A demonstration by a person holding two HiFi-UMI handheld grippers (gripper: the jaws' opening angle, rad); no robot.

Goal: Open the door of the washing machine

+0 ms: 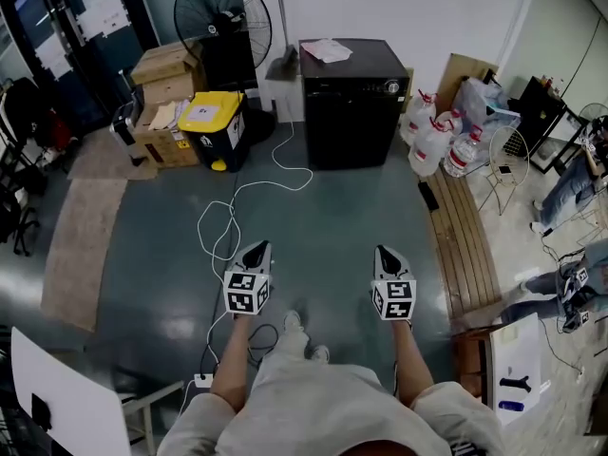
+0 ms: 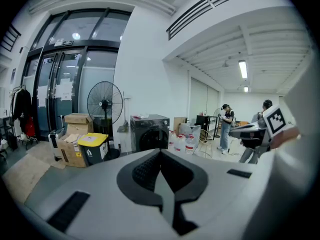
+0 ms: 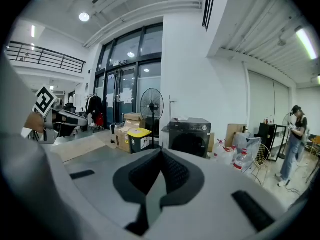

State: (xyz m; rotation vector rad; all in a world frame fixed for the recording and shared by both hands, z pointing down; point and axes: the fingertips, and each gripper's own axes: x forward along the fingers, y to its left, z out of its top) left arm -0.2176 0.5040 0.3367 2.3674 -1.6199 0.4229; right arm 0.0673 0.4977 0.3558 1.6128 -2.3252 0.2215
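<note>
**Washing machine (image 1: 351,112) far off, door (image 3: 190,145) closed**

It stands at the far side of the room, well apart from both tools. The left gripper (image 1: 258,248) and right gripper (image 1: 385,252) have their jaws pressed together, holding nothing.

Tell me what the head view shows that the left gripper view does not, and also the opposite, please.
Only the head view: the white cable on the floor, the wooden slatted bench, and the marker cube of the left gripper. Only the left gripper view: the round door of the washing machine, shut, the ceiling lamp, and that gripper's jaws together with nothing between. Both: the washing machine, the fan, the yellow-lidded bin and the water bottles.
</note>
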